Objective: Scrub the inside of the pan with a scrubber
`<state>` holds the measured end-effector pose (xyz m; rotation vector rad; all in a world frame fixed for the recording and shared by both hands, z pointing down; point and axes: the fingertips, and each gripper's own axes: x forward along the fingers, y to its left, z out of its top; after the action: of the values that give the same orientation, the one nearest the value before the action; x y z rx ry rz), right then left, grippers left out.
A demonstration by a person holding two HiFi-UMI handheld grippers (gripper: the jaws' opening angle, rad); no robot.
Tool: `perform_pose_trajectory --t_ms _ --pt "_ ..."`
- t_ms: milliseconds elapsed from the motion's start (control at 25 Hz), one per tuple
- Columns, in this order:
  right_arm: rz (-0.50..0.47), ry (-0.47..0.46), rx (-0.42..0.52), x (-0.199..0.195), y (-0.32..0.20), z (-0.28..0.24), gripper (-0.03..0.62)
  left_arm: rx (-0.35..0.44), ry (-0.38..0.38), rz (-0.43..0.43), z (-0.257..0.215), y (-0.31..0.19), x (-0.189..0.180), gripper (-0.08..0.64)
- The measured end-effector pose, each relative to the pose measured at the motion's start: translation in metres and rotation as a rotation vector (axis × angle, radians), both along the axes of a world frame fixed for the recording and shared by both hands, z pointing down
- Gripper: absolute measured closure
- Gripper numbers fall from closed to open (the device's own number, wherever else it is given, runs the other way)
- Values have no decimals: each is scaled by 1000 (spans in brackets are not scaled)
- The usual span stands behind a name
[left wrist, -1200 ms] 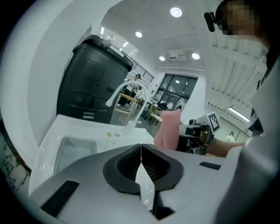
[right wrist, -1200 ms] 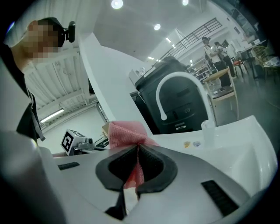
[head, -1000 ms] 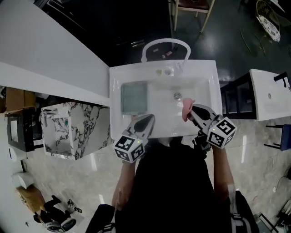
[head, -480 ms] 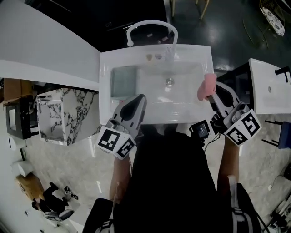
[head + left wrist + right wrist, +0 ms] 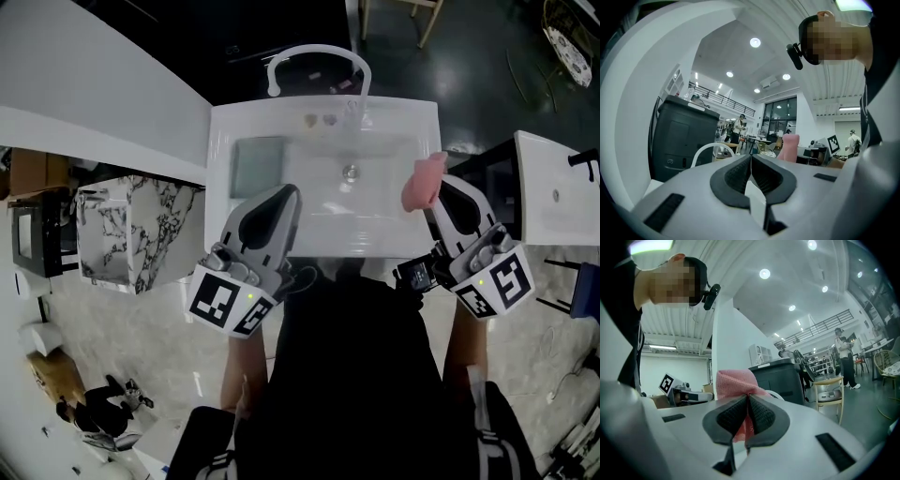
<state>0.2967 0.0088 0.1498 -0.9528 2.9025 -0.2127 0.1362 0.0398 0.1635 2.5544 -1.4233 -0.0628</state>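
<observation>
Right hand-held gripper point(image 5: 439, 187) (with scrubber point(image 5: 422, 183)) higher.

Head view looks down on sink point(image 5: 220, 187); gripper views, level, share the scrubber point(image 5: 424, 183).

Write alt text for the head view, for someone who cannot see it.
Seen from above, a person in dark clothing stands at a white sink, a tool in each hand. The right tool grips a pink scrubber over the sink's right edge; the left tool is shut and empty. A grey rectangular pan lies in the basin's left side.
</observation>
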Motion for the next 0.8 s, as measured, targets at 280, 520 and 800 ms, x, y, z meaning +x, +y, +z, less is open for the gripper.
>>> perform_pose_trajectory --t_ms 280,520,800 --pt "-12 7 -29 -5 10 15 563 -21 -20 -16 10 1 -5 525" --pt "-23 3 -28 -6 12 14 563 -32 -27 -20 10 3 -1 525" --pt "-32 -9 -30 -6 13 12 563 -48 -36 -32 12 8 -1 525"
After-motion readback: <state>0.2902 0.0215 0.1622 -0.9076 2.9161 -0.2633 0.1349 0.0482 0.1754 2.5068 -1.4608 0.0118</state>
